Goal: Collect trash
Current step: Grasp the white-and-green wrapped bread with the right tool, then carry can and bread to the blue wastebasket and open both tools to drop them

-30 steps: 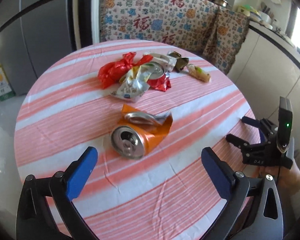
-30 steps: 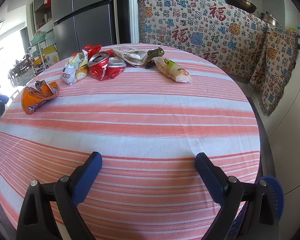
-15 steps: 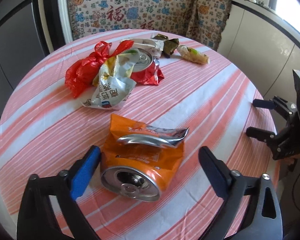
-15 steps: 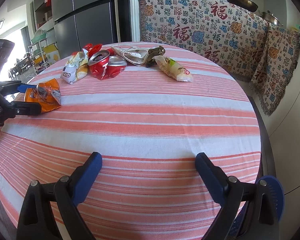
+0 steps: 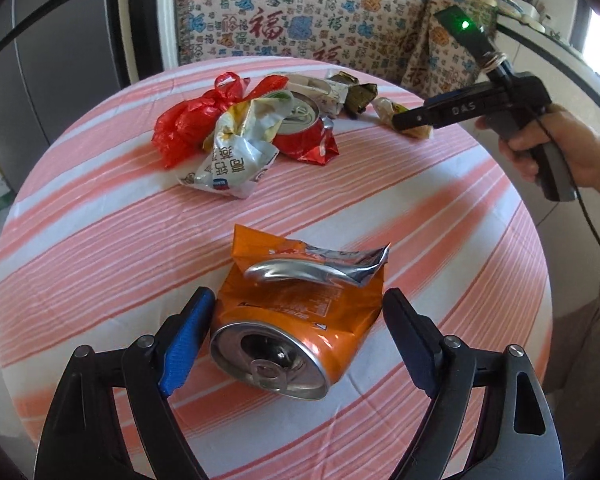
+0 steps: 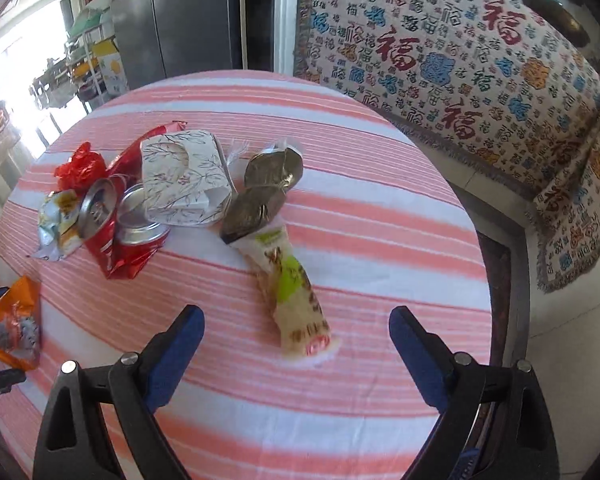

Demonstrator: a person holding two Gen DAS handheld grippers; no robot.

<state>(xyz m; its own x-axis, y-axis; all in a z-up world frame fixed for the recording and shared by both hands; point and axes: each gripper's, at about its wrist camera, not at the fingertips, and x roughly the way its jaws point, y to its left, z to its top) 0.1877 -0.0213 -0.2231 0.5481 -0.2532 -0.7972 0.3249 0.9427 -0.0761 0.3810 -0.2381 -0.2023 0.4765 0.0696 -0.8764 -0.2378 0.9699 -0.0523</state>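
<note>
- Orange aluminium: a crushed orange can (image 5: 296,320) lay on its side on the striped tablecloth (image 5: 100,240), directly between the two fingers of the left claw (image 5: 300,332).
- The can's long axis ran along the claw's line of sight, its silver lid end with the pull tab facing the camera and its flattened, folded end pointing away toward the middle of the table.
- The left claw's jaws stood apart on either side of the can. The left blue pad (image 5: 186,344) was at or just beside the can's flank; the right pad (image 5: 410,340) showed a clear gap. The can was not yet gripped.
- Judged from this, the next step was a straight squeeze across the can's short width, with no need to turn the wrist.
- The right claw (image 6: 296,340) was wide apart and empty, hovering just above a cream and green snack wrapper (image 6: 294,292).
- That wrapper's long axis ran away from the right claw toward the far pile, its near end lying between the open fingers.
- Further back sat a red can (image 5: 304,136), a red plastic bag (image 5: 192,124), a silver crisp packet (image 5: 236,160) and a patterned paper box (image 6: 182,178), all bunched together.
- The left hand was nearer the orange can; the right hand (image 5: 556,152) was nearer the wrapper.
</note>
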